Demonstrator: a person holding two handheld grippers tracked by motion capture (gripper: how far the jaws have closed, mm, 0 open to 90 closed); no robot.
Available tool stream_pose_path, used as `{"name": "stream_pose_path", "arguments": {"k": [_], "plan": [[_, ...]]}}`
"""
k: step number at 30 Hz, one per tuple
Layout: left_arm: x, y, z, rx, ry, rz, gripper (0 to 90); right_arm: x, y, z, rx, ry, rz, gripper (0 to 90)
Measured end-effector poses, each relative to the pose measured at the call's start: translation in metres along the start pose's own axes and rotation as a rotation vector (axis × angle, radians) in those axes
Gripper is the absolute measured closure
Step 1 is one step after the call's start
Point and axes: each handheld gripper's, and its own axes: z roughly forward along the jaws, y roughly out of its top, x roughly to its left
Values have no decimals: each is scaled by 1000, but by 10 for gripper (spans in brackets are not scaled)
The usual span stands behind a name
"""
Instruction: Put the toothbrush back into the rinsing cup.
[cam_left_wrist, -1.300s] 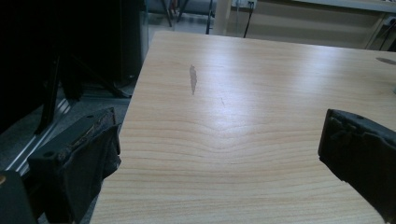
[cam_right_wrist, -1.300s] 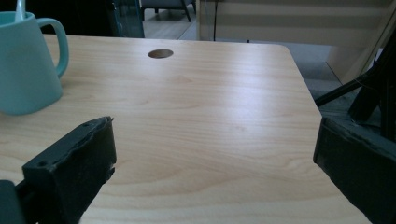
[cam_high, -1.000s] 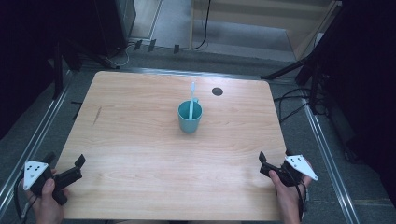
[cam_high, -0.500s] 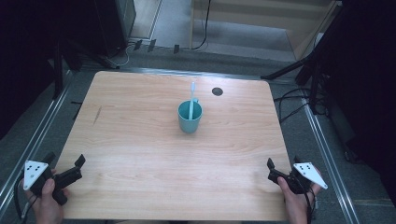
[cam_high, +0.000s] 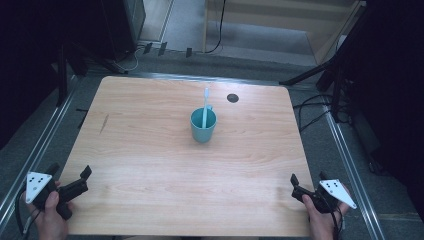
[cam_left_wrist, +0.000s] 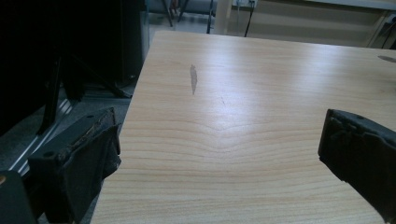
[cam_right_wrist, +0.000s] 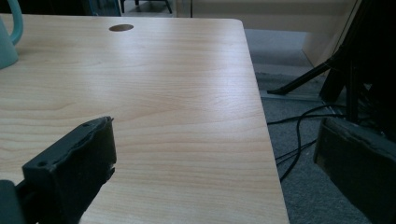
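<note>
A: Wood, pale, with fine grain: this is the table (cam_high: 150, 150), the biggest thing here. It has a small dark mark (cam_high: 104, 123) near its left side and a round dark hole (cam_high: 232, 98) near the far edge.

B: And on it?

A: A teal cup (cam_high: 203, 126) stands upright, near the middle and a little toward the far side. The right gripper view catches its handle and part of its wall at the top left corner.

B: Is something inside the cup?

A: Yes, a light blue toothbrush (cam_high: 205, 105). It stands in the cup and leans on the rim, head up.

B: Where are the grippers?

A: The left gripper (cam_high: 70, 182) is at the near left corner, in the person's left hand (cam_high: 47, 217). Its jaws are wide apart, with bare wood between them. One jaw hangs just past the table's left edge.

B: And the other?

A: The right gripper (cam_high: 296, 186) is at the near right corner, in the right hand (cam_high: 322, 220). Its jaws are also apart and empty; one is over the wood, one over the grey floor. Both grippers are well apart from the cup.
</note>
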Motion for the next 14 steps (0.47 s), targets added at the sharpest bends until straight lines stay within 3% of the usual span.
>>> {"name": "stream_pose_path", "arguments": {"k": [7, 14], "plan": [[1, 0, 0, -1, -5, -2, 0, -2, 0, -1, 6, -22, 32, 0], [1, 0, 0, 1, -7, -4, 0, 0, 0, 0, 10, -29, 15, 0]]}}
